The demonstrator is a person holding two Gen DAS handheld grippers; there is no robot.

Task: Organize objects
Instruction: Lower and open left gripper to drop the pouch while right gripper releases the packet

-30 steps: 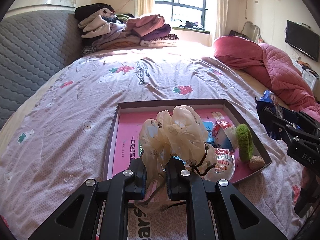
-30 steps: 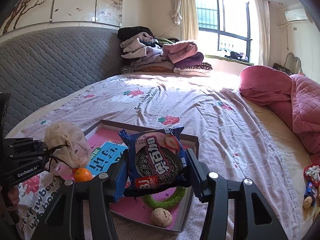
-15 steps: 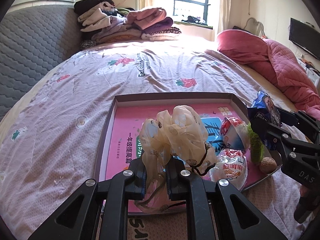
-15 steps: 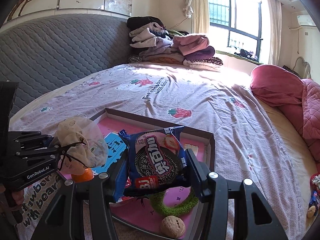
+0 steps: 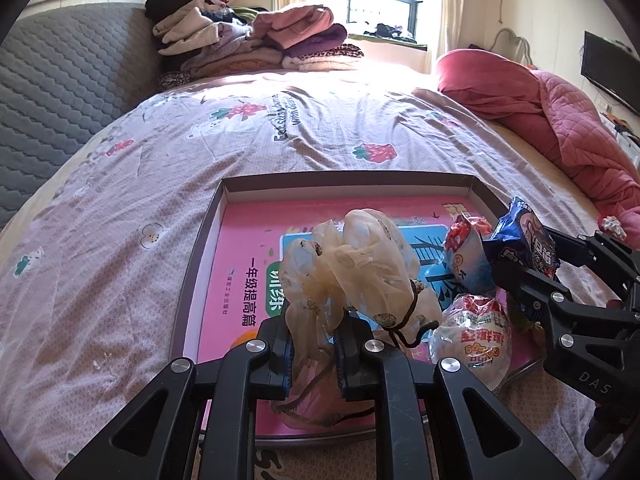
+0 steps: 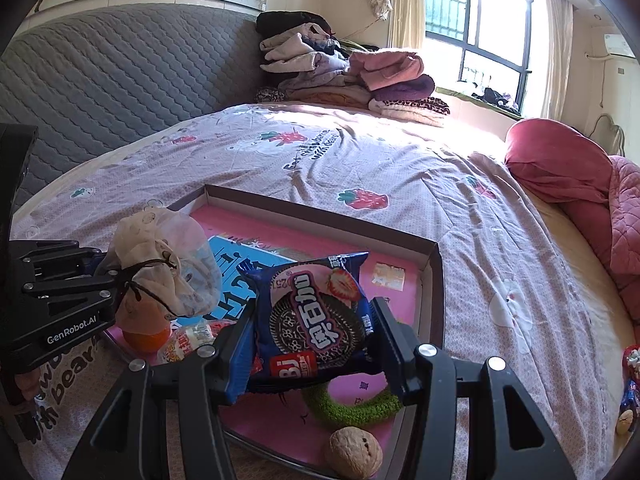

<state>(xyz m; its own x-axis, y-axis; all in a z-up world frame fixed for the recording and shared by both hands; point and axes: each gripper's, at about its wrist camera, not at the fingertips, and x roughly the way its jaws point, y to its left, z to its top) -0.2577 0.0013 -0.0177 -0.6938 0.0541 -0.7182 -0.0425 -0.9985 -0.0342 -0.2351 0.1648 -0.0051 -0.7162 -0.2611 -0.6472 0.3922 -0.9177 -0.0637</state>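
A shallow brown tray (image 5: pixel 344 180) lined with a pink book lies on the bed. My left gripper (image 5: pixel 314 320) pinches the neck of a beige drawstring pouch (image 5: pixel 360 264) just above the tray's near side; its jaws are opening slightly, though the pads still press the cloth. From the right wrist view the pouch (image 6: pixel 168 264) hangs over an orange (image 6: pixel 146 338). My right gripper (image 6: pixel 316 320) is shut on a blue cookie packet (image 6: pixel 316 312), held above a green ring (image 6: pixel 352 404) and a walnut (image 6: pixel 354 452) in the tray (image 6: pixel 320 216).
Two round snack packs (image 5: pixel 468 256) (image 5: pixel 476 340) lie in the tray's right part. Folded clothes (image 5: pixel 256 40) are stacked at the head of the bed beside a grey padded headboard (image 5: pixel 60 80). A pink quilt (image 5: pixel 560 120) is bunched at right. Small snacks (image 6: pixel 630 376) lie on the sheet.
Both grippers have come down and forward over the tray with the pouch and the cookie packet still in them. The tray looks larger and nearer.
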